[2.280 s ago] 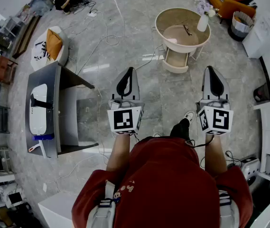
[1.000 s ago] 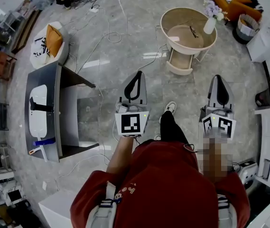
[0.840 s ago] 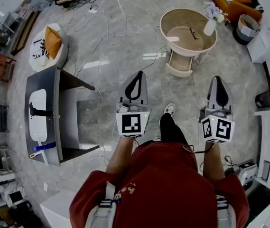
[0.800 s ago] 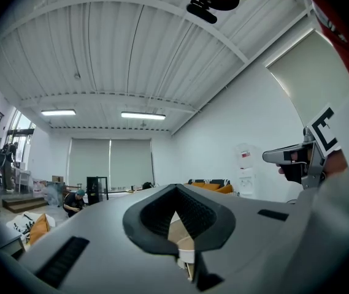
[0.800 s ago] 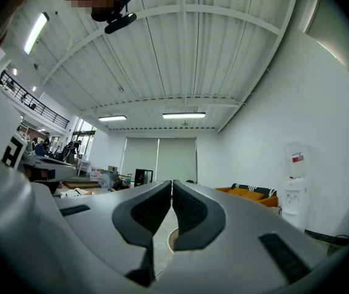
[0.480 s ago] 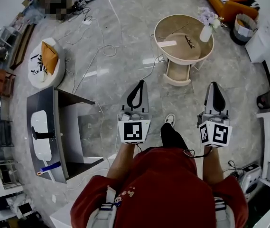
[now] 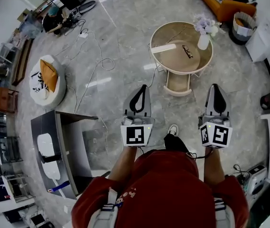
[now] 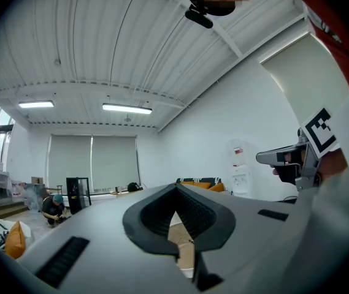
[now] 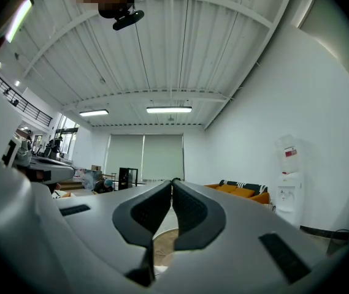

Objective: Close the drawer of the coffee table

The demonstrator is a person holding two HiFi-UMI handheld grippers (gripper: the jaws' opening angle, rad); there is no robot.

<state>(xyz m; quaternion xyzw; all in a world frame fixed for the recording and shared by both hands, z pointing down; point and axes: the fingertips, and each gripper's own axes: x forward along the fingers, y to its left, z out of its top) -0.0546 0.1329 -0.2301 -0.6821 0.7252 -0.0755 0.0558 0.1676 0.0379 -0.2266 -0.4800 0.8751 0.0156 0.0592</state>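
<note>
Item: my left gripper [image 7: 143,88] and right gripper [image 7: 216,87], both pinched fully together, carrying nothing. Item: round coffee table [image 7: 170,36], far ahead between them, its drawer [image 7: 178,83] standing out on the near side, well apart from both tips. Handling, as I judge it: step close, set closed tips squarely on the drawer front, push straight in.

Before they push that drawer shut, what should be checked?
1. Drawer open, facing the person: ok.
2. Left gripper shut and empty: ok.
3. Right gripper shut and empty: ok.
4. Both within reach of the drawer: not ok, well short of it.
5. Vase upright on the table: ok.
</note>
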